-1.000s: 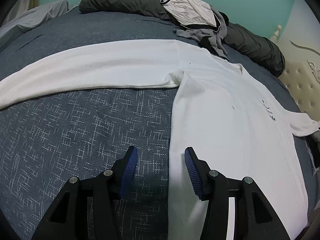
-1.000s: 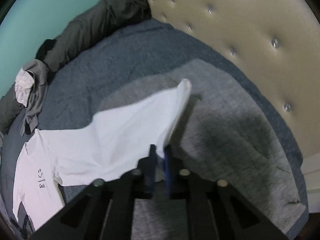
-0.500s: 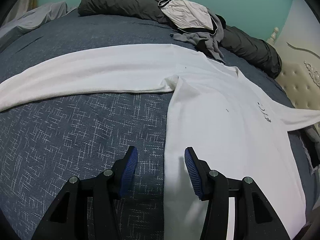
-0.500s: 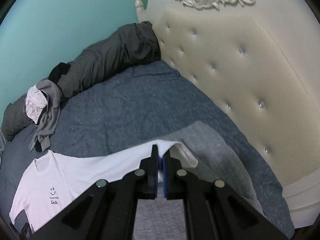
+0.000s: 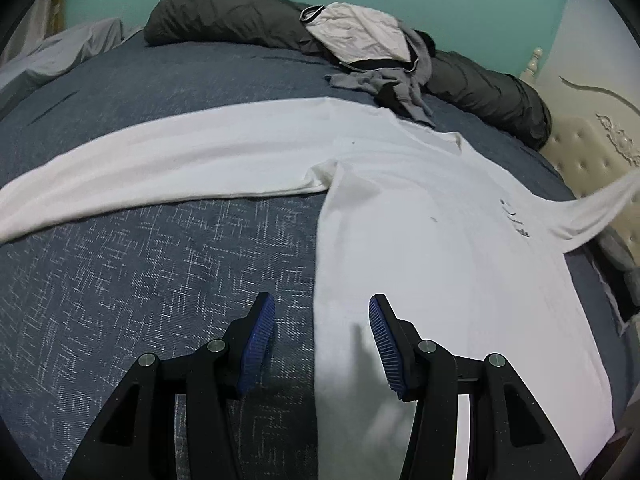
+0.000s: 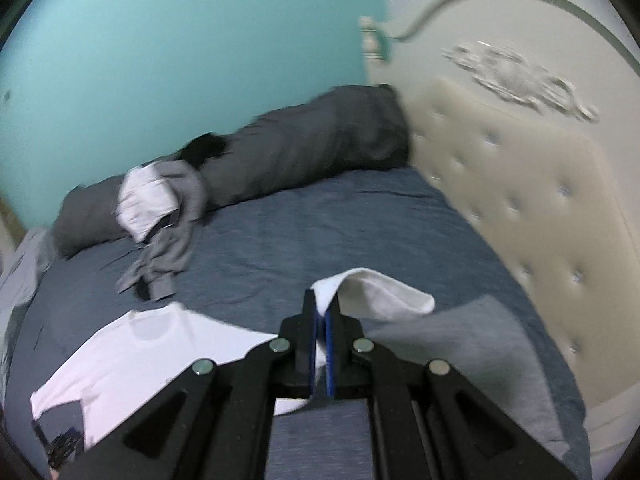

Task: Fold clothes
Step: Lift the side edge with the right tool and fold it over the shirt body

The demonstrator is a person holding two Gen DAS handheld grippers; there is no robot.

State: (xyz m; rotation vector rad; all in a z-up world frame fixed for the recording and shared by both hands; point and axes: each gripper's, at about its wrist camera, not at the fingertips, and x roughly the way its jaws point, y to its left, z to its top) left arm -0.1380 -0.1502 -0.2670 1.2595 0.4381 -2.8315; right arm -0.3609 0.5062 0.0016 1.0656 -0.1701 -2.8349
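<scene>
A blue bedspread (image 5: 140,260) under a teal wall served as the folding surface. The right gripper (image 6: 320,316) had its pads pinched tight on the cuff of the white long-sleeved shirt (image 5: 420,220), holding that sleeve off the bed, likely to carry it across the body. The left gripper (image 5: 322,336) hovered half-spread and empty over the shirt's side edge, probably ready to pin it.
</scene>
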